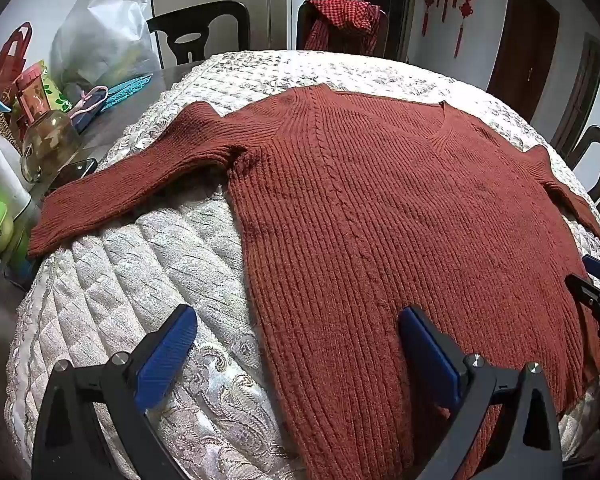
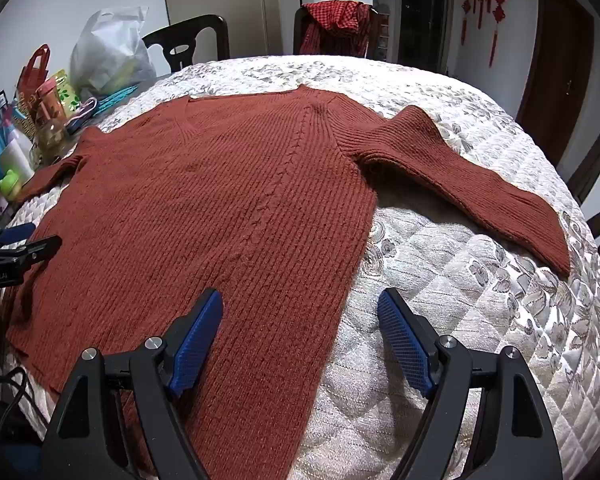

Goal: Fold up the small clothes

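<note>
We see 1 rust sweater [image 1: 380,220] flat on the quilted surface [image 1: 160,264] | left hand-held gripper [image 1: 296,332] spread, empty | right hand-held gripper [image 2: 300,320] spread, empty

Sweater [image 1: 380,220] hem cut off by the lower edge, behind the gripper bodies

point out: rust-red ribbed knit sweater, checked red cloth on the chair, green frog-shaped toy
Rust-red ribbed knit sweater [image 1: 380,216]: left wrist view, middle of its chest.
Checked red cloth [image 2: 336,20]: right wrist view, the bunched part over the chair back.
Green frog-shaped toy [image 2: 11,183]: right wrist view, its body.
</note>
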